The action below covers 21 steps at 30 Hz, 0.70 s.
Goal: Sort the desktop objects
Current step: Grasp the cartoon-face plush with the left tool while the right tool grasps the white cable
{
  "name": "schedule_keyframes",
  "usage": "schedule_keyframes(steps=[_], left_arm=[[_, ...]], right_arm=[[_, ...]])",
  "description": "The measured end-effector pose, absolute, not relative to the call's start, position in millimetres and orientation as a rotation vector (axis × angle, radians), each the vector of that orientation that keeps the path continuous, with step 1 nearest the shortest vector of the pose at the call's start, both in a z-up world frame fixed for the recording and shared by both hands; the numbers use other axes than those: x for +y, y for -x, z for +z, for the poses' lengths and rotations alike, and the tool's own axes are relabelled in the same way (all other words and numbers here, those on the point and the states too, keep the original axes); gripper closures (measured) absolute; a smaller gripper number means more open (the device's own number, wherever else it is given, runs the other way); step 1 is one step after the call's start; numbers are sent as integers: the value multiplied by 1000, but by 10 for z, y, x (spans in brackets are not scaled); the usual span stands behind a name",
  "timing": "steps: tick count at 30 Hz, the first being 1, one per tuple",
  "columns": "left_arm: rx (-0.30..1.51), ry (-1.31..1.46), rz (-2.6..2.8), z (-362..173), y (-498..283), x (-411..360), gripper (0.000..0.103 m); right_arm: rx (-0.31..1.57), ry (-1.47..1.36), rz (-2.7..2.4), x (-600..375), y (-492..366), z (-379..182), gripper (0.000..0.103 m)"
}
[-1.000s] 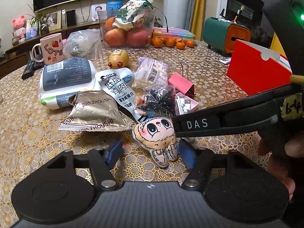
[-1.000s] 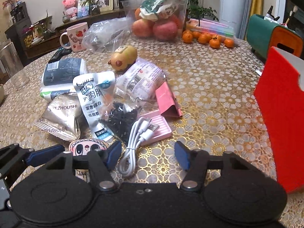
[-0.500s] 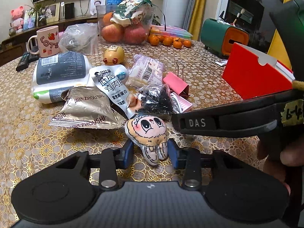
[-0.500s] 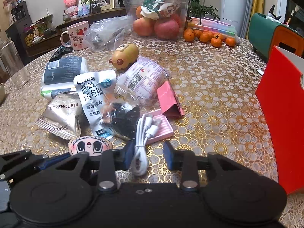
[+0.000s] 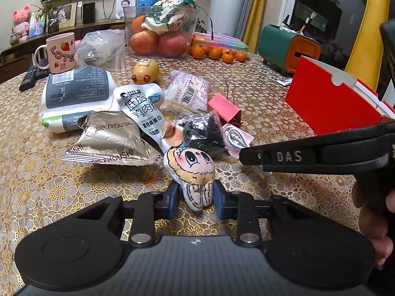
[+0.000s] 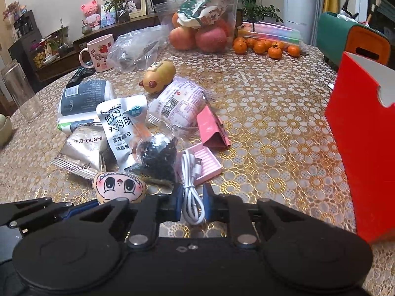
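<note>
Both your grippers have narrowed: left gripper point(image 5: 195, 196) closing on the plush doll point(image 5: 191, 170), right gripper point(image 6: 193, 201) on the white cable point(image 6: 191, 192) beside it. Nothing sorted yet; the pile remains.

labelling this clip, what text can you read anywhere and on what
"LOTS": pink mug
"ZHOUSHI": silver snack packet
"低脂 鸡肉肠": white pouch
"DAS": right gripper's finger
Too small to read: print and barcodes on the wet wipes pack and the lilac wrapped pack.
</note>
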<state>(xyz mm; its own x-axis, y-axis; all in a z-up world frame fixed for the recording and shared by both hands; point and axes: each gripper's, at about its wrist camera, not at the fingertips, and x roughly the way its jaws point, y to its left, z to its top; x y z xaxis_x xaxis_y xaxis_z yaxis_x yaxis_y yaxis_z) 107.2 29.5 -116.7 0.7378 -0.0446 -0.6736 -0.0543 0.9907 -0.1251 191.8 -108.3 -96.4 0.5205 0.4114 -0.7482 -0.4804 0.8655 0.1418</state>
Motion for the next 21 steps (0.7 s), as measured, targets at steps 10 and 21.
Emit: schedule_keyframes(steps=[10, 21], left_arm=[[761, 163, 3, -1084, -979, 236, 75], [736, 133, -58, -781, -875, -46, 75]], right_arm=[[871, 47, 532, -1385, -1726, -866, 88], [807, 7, 541, -1760, -1526, -576, 103]])
